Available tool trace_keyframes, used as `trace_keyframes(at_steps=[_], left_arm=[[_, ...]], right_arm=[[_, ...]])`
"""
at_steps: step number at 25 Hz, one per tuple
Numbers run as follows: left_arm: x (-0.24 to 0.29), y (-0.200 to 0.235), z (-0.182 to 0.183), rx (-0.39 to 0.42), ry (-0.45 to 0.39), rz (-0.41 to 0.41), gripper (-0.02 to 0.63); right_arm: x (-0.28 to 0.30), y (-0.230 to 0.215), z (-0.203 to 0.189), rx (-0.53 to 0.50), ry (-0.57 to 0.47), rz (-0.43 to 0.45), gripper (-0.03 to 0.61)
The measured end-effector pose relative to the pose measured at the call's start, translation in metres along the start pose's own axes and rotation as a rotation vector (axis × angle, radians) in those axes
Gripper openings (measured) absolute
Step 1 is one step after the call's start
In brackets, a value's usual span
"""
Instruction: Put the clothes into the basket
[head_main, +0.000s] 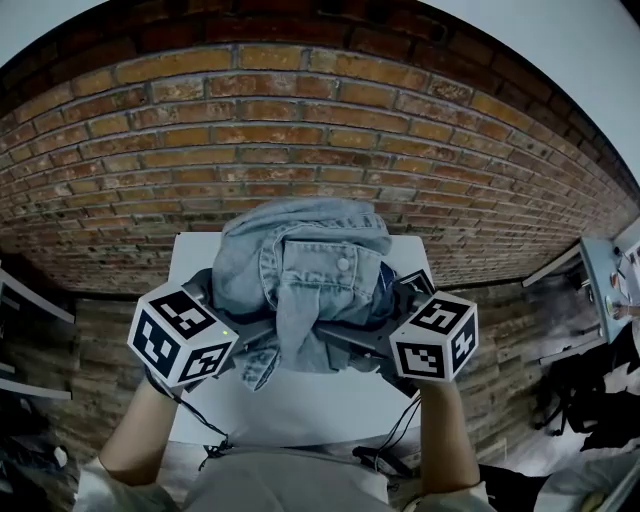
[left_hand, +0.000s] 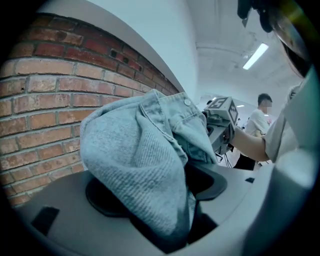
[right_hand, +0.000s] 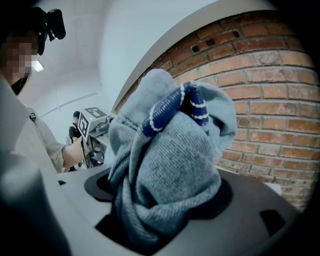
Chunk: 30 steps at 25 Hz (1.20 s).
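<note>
Jaws of left gripper (head_main: 222, 318) and right gripper (head_main: 395, 318) both clamped the bundled pale-blue denim-and-grey-knit clothes (head_main: 310, 265) mid-frame, seemingly mid-carry; next, the unseen basket needed locating.

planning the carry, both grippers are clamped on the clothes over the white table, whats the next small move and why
Probably hold both grips and turn to find the basket, which no view shows. The left gripper and right gripper each pinch the clothes, denim and grey knit, above the white table; opening now would drop them there.
</note>
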<state>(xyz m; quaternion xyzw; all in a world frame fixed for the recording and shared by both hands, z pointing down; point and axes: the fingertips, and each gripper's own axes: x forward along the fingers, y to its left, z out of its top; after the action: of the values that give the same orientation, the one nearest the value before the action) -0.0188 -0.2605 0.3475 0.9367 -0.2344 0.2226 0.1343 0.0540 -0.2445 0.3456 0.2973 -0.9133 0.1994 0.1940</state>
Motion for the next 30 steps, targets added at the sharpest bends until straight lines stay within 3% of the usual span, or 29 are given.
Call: trace_keyframes(at_steps=[13, 21, 30], left_arm=[[0.043, 0.058, 0.003, -0.007, 0.041, 0.054, 0.339], [0.089, 0.084, -0.039, -0.098, 0.124, 0.040, 0.339], [0.118, 0.089, -0.101, -0.211, 0.246, 0.018, 0.339]], right_arm=[[0.040, -0.062, 0.009, 0.004, -0.001, 0.000, 0.385], [0.073, -0.100, -0.032, 0.064, 0.072, -0.019, 0.385], [0.101, -0.112, -0.091, 0.193, 0.177, -0.004, 0.385]])
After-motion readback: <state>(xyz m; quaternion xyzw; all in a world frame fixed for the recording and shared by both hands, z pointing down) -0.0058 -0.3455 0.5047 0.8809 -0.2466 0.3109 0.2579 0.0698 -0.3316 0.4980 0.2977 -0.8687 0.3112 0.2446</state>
